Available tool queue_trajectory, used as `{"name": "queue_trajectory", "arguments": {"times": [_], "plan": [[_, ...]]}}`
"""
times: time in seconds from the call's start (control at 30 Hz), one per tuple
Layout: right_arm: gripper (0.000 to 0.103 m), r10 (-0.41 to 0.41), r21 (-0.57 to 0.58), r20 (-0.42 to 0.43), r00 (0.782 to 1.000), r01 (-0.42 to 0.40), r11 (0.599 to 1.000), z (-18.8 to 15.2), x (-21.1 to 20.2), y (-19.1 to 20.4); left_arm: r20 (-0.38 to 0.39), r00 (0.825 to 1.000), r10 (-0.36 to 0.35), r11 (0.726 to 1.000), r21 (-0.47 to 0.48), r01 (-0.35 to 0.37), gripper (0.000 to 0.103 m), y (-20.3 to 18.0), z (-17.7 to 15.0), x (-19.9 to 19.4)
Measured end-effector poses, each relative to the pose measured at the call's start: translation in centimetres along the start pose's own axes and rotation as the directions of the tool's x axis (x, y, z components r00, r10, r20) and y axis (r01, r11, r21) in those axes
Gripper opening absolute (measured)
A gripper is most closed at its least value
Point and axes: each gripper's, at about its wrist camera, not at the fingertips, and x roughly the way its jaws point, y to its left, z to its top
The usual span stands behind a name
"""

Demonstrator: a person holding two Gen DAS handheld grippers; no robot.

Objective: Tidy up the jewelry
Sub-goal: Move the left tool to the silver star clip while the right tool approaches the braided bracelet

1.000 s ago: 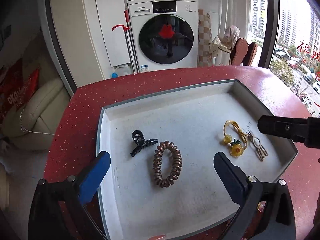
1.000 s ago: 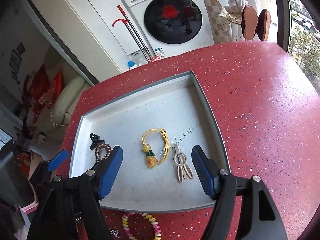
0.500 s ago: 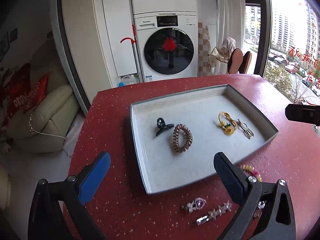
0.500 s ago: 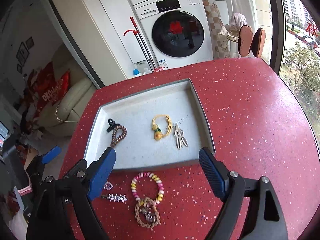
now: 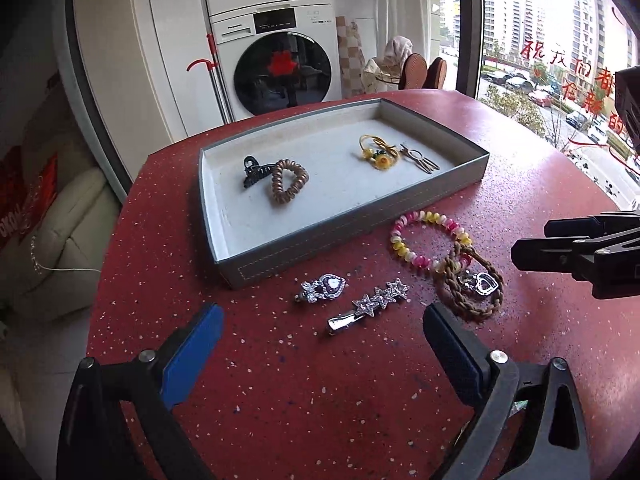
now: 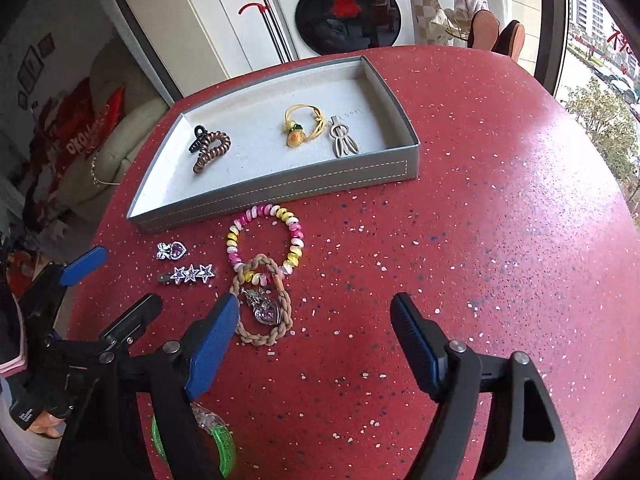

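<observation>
Left wrist view: left claw (image 5: 322,338) spread wide, empty, above the star clip (image 5: 370,304) on the red table (image 5: 280,400); tray (image 5: 352,236) beyond. Right wrist view: right claw (image 6: 314,330) wide, empty; braided bracelet (image 6: 262,300) beside its left finger.

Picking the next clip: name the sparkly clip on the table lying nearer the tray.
The heart clip; the star clip lies farther from the tray.

The left gripper (image 5: 322,340) hangs wide apart over the red table's (image 5: 280,400) near edge. A heart clip (image 5: 323,287) and star clip (image 5: 370,305) lie before the tray's (image 5: 320,240) near wall.
</observation>
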Motion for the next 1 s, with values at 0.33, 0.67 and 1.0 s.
{"name": "queue_trajectory", "arguments": {"times": [0.33, 0.67, 1.0], "plan": [[0.051, 0.023, -0.017, -0.012, 1.000, -0.024, 1.000, 0.1, 1.4, 0.2, -0.051, 0.998, -0.028, 0.999, 0.025, 0.029, 0.083, -1.1, 0.0, 1.6], [0.032, 0.012, -0.080, -0.040, 0.999, -0.015, 0.997, 0.3, 3.2, 2.1, -0.094, 0.994, -0.053, 0.997, 0.049, 0.058, 0.072, -2.1, 0.1, 2.6], [0.009, 0.011, -0.112, -0.039, 0.999, -0.015, 0.994, 0.0, 3.1, 3.1, -0.102, 0.992, -0.077, 0.995, 0.061, 0.083, 0.047, -2.5, 0.0, 2.6]]}}
